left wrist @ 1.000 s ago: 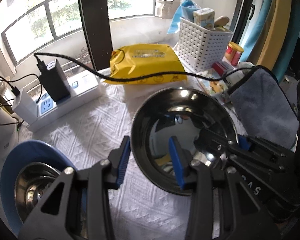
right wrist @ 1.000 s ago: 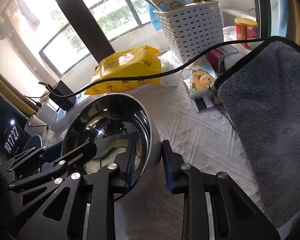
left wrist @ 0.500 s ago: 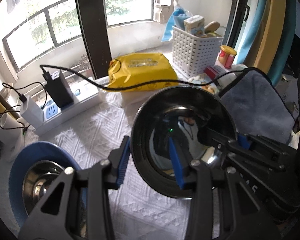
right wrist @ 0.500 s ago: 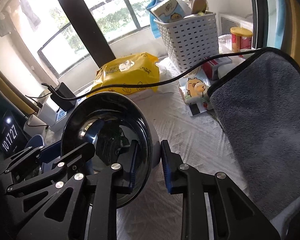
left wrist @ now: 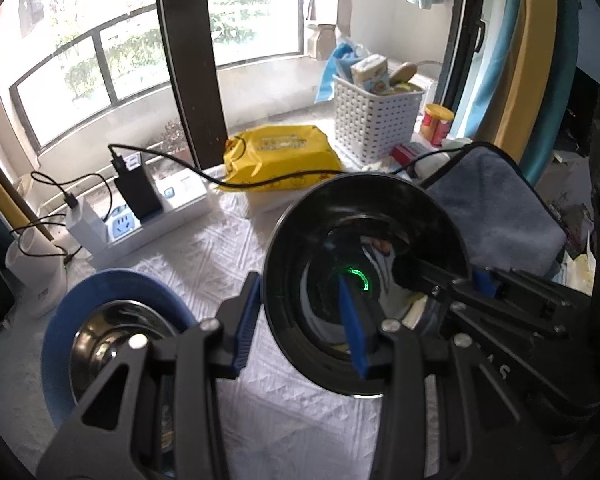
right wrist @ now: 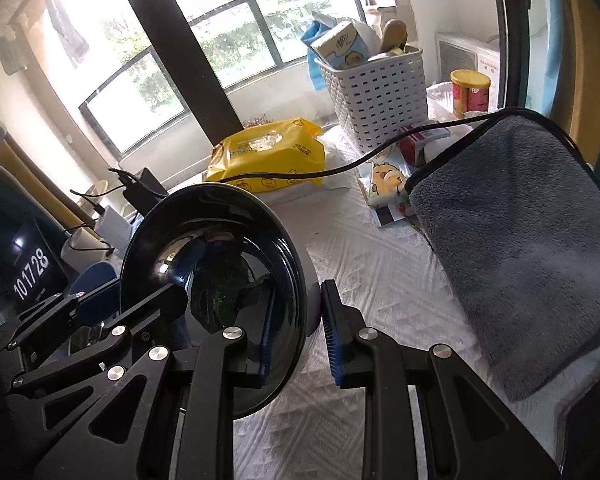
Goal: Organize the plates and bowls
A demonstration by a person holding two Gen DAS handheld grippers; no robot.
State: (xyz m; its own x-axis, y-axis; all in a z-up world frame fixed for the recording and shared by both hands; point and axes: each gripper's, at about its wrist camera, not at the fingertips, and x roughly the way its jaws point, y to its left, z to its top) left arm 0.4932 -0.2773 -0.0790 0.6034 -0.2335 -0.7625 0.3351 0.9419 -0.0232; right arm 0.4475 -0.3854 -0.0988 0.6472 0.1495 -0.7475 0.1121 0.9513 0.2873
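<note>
You hold the large shiny steel bowl (left wrist: 366,280) off the white cloth-covered table (left wrist: 228,248), each claw clamped on an opposite rim: left gripper (left wrist: 300,324), right gripper (right wrist: 298,332). Its mouth tilts toward you; being round, it has no long axis. Uneven hands could let the slick rim slide free onto the blue plate (left wrist: 72,300).

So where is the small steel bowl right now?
In the left wrist view the small steel bowl sits low on the left, nested in the blue plate on the white cloth, below the power strip.
</note>
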